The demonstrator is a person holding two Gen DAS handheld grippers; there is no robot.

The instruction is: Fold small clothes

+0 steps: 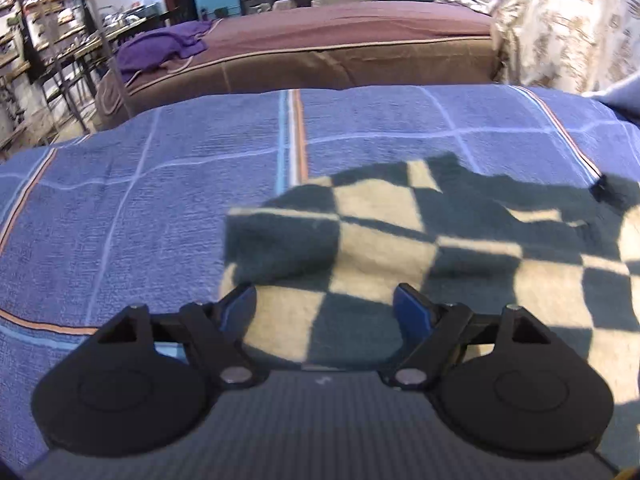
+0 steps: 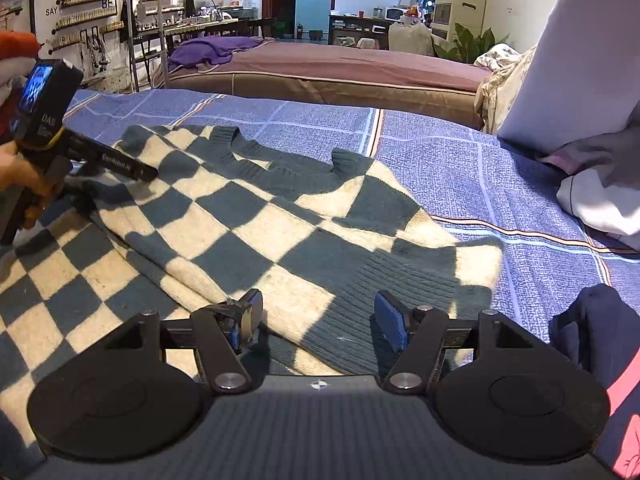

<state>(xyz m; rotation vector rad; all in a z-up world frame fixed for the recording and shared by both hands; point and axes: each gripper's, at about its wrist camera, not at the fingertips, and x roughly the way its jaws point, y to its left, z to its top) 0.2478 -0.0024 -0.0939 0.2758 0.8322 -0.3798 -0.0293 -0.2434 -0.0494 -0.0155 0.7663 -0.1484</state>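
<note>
Far left of the room: wall shelves (image 2: 86, 20) packed with small items, metal racks below. Purple blanket (image 2: 212, 50) bunched on the left end of a brown mattress (image 2: 340, 70) behind the work surface; teal doorway and cluttered counter at the back, potted plant (image 2: 466, 46) and a patterned cream cover (image 1: 560, 32) to the right.

Work surface – bed under a blue plaid sheet (image 1: 120, 208). Checkered green-and-cream sweater (image 2: 256, 216) lies spread on it, neck toward the far edge, one fold ridge running diagonally.

Left gripper (image 1: 325, 304) jaws wide, nothing between them, over the sweater's left edge. Right gripper (image 2: 318, 316) jaws wide, empty, over the ribbed hem. White clothes pile (image 2: 604, 200) on the sheet at far right, apart from the sweater.
</note>
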